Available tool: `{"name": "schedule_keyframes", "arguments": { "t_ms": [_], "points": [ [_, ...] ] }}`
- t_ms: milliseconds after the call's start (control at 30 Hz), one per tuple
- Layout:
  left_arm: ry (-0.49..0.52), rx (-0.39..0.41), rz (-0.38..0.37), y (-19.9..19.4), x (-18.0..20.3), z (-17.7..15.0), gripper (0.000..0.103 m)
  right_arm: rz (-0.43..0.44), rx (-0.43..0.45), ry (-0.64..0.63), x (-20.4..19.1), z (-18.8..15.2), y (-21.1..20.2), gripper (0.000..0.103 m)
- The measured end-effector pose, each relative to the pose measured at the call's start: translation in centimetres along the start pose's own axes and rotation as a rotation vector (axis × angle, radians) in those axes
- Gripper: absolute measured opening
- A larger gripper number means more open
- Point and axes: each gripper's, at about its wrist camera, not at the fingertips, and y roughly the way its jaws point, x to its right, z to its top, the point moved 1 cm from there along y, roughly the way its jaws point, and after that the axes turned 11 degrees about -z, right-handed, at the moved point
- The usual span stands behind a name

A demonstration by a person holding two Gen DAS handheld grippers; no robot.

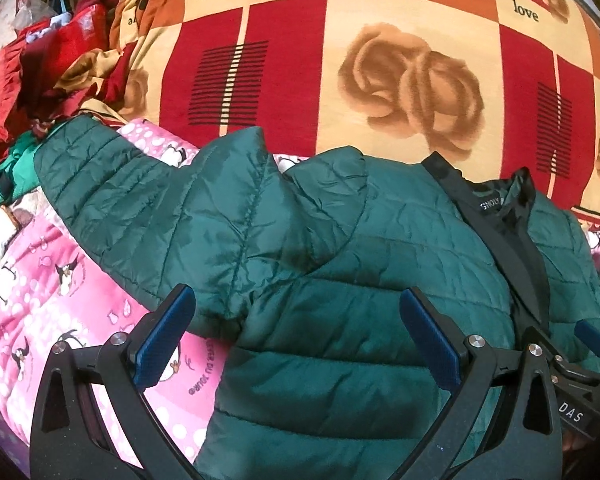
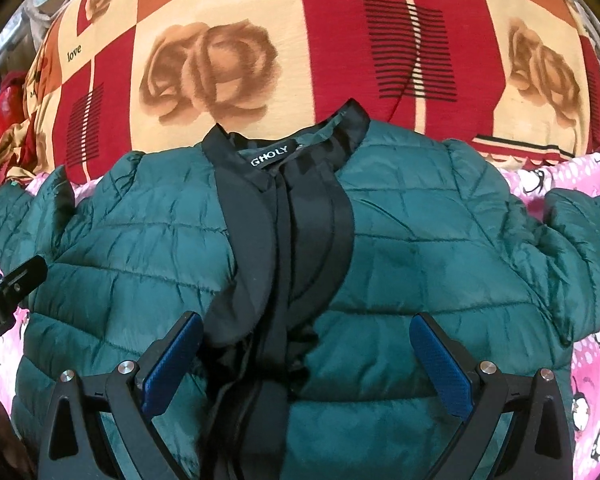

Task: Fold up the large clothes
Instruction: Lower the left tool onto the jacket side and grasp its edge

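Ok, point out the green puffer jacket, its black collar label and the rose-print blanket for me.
green puffer jacket [image 2: 440, 248]: right wrist view, quilted chest panel.
black collar label [image 2: 269, 159]: right wrist view, on the white lettering.
rose-print blanket [image 2: 212, 64]: right wrist view, on a brown rose beyond the collar.

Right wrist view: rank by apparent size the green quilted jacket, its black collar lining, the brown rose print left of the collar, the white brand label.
1. Green quilted jacket
2. Black collar lining
3. Brown rose print; it lies farther away, so its rank against the lining is unsure.
4. White brand label
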Motion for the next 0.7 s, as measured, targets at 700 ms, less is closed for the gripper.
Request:
{"name": "schedule_keyframes", "arguments": {
  "t_ms": [700],
  "points": [
    [-0.147,0.075,0.092,-0.6,-12.2,4.1,0.102,0.01,0.006,-0.062,-2.6,0.7,0.6,0.103]
  ]
}}
